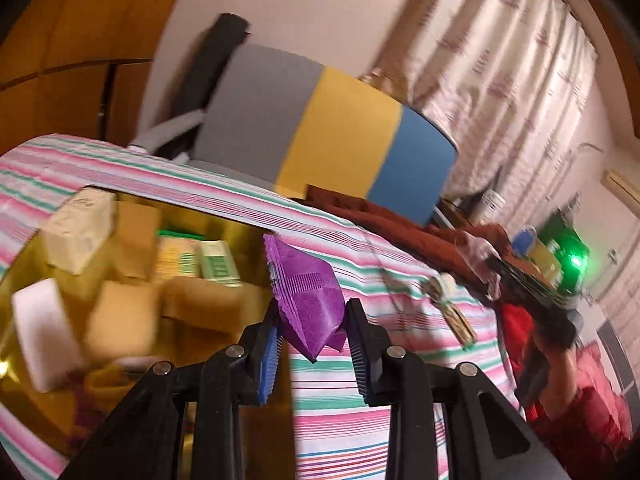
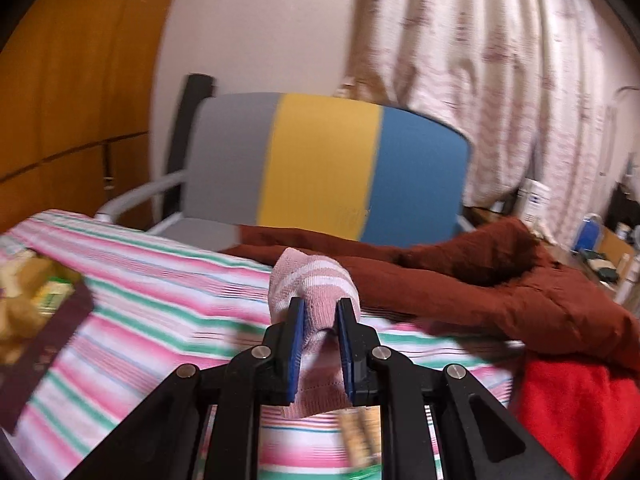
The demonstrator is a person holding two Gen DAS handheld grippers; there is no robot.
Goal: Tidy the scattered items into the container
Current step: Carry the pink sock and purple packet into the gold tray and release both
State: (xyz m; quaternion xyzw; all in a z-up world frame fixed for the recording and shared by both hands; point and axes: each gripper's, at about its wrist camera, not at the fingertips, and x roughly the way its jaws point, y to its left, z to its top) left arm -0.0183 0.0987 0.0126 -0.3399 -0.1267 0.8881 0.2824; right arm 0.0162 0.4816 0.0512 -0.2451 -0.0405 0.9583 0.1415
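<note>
The left gripper (image 1: 310, 336) has its jaws part-way closed on a purple sachet (image 1: 306, 300), pinched at its lower end so that the crinkled packet stands up between the blue pads; just left of those jaws sits the gold container (image 1: 24, 264), already holding cream and tan boxes (image 1: 80, 236), a green-printed carton (image 1: 218, 260) and a white block (image 1: 42, 332); the sachet hangs over the container's right edge. The right gripper (image 2: 320, 332) has its jaws narrowly set, clamped on a pink-and-white striped sock (image 2: 312, 284) whose toe bulges above the pads and whose cuff trails below them; under those jaws lie small wooden pegs (image 2: 362, 432), blurred; to their left a dark maroon booklet (image 2: 44, 344) rests near the container. A rust-brown garment (image 2: 500, 280) is heaped right of and beyond the sock; a red cloth (image 2: 572, 412) lies nearer; the worktop wears a pink, green and white striped cloth (image 2: 160, 300); behind it stands a grey, yellow and blue chair (image 2: 320, 168), with a pale curtain (image 2: 500, 60) and a wooden wardrobe (image 2: 80, 80).
</note>
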